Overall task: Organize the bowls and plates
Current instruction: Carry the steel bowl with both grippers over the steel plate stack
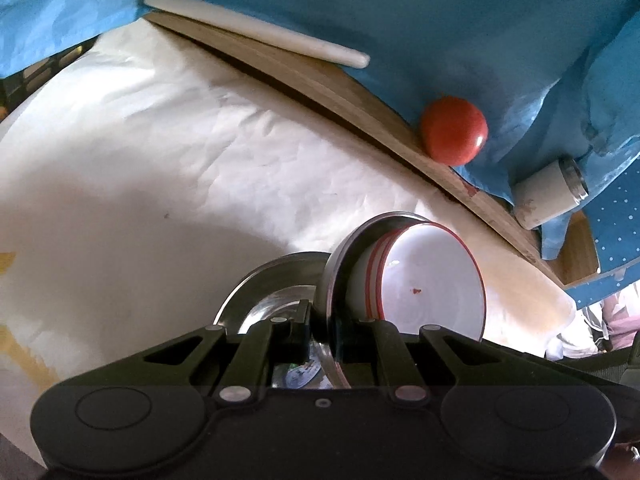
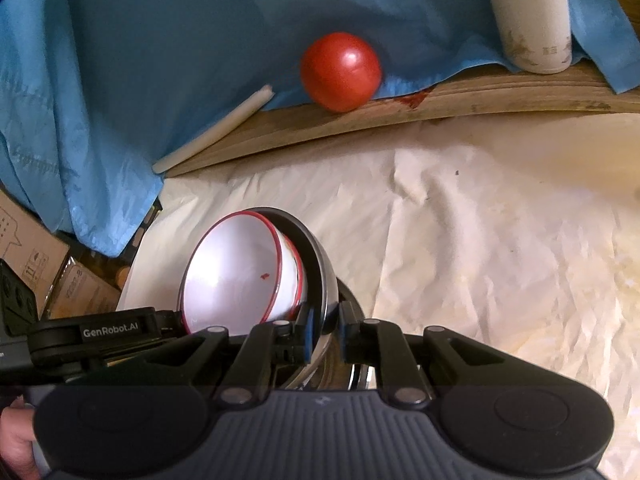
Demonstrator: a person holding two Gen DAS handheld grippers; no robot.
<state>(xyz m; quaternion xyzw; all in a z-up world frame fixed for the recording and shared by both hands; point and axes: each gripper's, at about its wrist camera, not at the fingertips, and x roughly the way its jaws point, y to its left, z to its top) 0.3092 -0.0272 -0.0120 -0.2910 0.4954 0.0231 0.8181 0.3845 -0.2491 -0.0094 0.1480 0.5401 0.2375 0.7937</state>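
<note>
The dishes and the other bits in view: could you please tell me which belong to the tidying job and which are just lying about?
Job:
white bowl
steel bowl
second steel bowl
left claw
right claw

Lying about:
tomato
white bottle
white stick
blue cloth
paper

Bright patchy daylight, soft shadows, fisheye-bent edges, slight blur.

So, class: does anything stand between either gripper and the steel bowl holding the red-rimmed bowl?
Nothing visible does. The left gripper and the right gripper each already straddle the rim of the steel bowl, with the red-rimmed bowl nested inside. The tomato sits well beyond, on the wooden board.
</note>
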